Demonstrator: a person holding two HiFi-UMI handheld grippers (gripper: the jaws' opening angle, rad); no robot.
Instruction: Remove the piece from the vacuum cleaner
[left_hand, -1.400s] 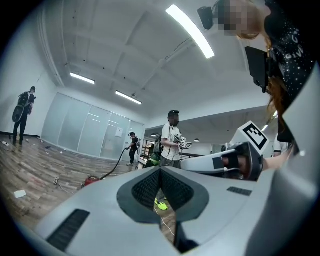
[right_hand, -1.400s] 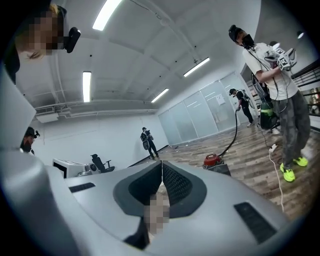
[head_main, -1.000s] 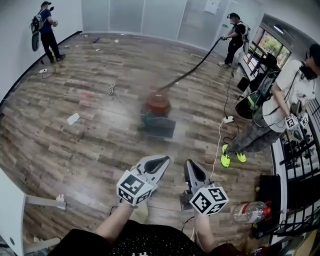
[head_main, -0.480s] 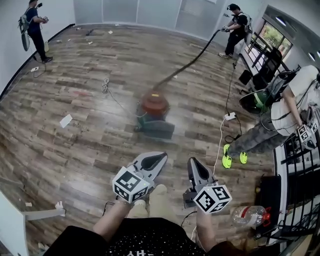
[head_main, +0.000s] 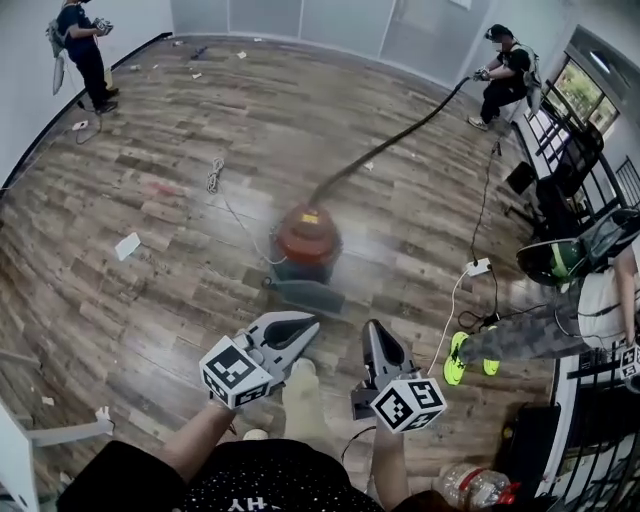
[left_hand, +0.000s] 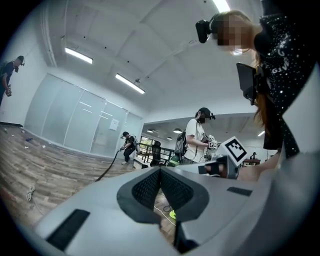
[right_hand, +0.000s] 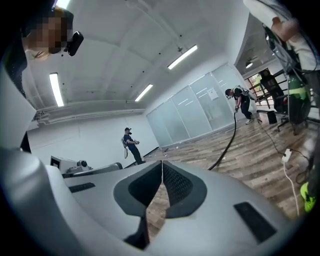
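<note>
While the vacuum cleaner (head_main: 305, 243) stands mid-way across the floor (head_main: 170, 270), the left gripper (head_main: 311, 323) and right gripper (head_main: 372, 327) are closed tight, empty.

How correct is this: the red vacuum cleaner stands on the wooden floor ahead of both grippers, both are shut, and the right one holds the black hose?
Wrong in one part: the right gripper is shut on nothing, as the right gripper view shows; the black hose runs from the vacuum cleaner to a person far across the floor. The rest holds.
</note>
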